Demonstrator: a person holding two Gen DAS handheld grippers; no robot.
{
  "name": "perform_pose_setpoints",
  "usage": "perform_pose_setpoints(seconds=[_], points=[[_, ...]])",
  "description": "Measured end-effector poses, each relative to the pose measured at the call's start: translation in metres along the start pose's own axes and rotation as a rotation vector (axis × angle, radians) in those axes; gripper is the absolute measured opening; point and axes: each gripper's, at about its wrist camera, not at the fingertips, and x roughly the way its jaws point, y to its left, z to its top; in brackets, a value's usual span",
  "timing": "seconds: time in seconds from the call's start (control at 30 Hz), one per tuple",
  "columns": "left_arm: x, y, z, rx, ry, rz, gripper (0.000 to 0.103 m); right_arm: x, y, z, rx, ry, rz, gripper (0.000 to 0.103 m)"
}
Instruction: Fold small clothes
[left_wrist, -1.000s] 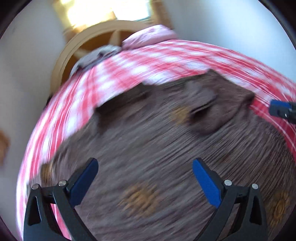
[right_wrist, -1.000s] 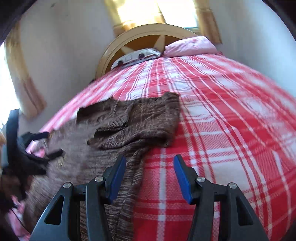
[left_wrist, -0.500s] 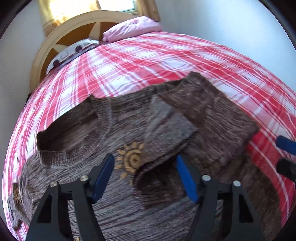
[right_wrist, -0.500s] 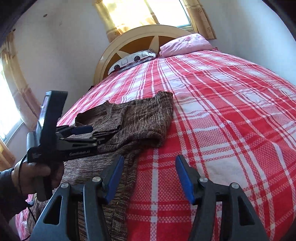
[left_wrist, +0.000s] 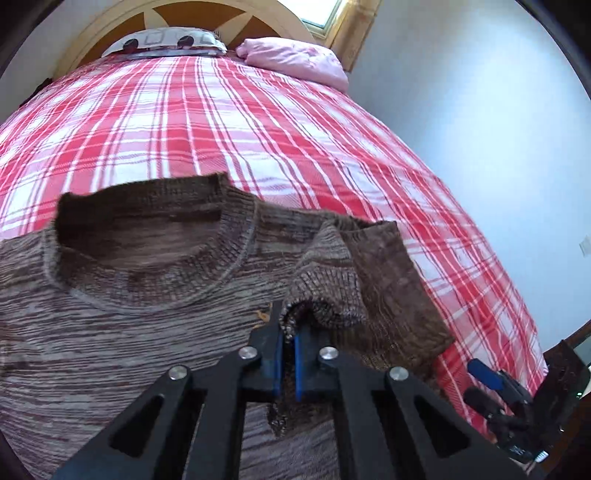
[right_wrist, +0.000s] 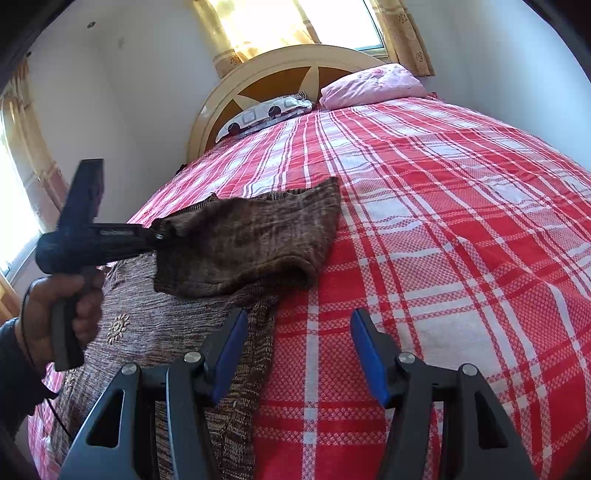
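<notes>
Left gripper (left_wrist: 288, 354) pinches sweater (left_wrist: 110, 314) cuff, seemingly — right gripper (right_wrist: 299, 354) jaws apart.

The sweater (left_wrist: 140, 317) is a coarse, matt brown marled knit with a ribbed collar, lying on a woven red-and-white plaid bedspread (right_wrist: 443, 221) with a fine waffle texture. The left gripper (left_wrist: 289, 350) and right gripper (right_wrist: 297, 354) are matt black plastic with smooth blue pads (right_wrist: 231, 354) and shiny metal rivets. The headboard (right_wrist: 280, 66) is glossy cream-painted wood, and the pink pillow (right_wrist: 373, 85) is soft cloth.
</notes>
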Motion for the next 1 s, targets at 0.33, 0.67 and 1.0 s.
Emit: perform_pose_setpoints(seconds=[0.33, 0.67, 1.0], points=[[-0.013, 0.051, 0.009, -0.210, 0.052, -0.095, 0.004, 0.001, 0.000, -0.001, -0.003, 0.004, -0.005, 0.059], [0.012, 0.093, -0.008, -0.307, 0.105, -0.019, 0.006, 0.007, 0.001, -0.002, -0.007, 0.033, -0.015, 0.059], [-0.028, 0.105, -0.007, -0.364, -0.099, 0.243, 0.068, 0.008, 0.001, -0.003, -0.006, 0.043, -0.019, 0.059]])
